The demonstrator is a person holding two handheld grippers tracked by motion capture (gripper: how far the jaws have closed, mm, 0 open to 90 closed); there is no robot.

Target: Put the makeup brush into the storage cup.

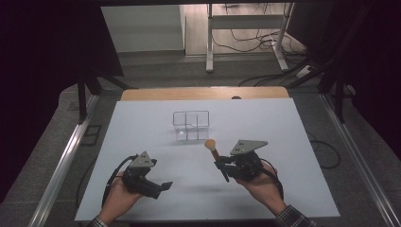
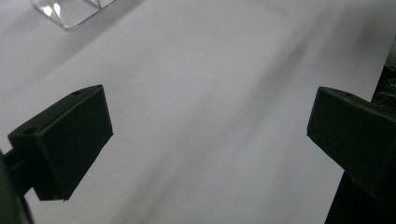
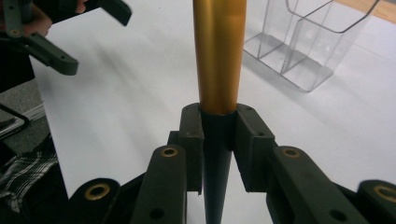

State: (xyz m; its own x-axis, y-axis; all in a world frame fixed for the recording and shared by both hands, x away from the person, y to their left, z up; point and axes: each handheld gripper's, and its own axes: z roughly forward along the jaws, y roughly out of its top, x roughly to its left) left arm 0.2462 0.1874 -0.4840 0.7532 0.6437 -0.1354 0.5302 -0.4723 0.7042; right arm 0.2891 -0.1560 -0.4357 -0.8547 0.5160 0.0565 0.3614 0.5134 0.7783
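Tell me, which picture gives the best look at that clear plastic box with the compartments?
The right gripper view: the clear organizer is close there, its dividers and walls sharp. The high view shows the whole organizer standing on the white table, but small. The left gripper view catches just one blurred corner.

the clear box with little compartments (image 1: 191, 125) stands on the table (image 1: 142, 127), toward the far side and near the middle. the left gripper (image 1: 163, 186) is near the front on the left. the right gripper (image 1: 221, 164) is on the right, and the makeup brush (image 1: 213, 152) between its jaws points up in front of the box.
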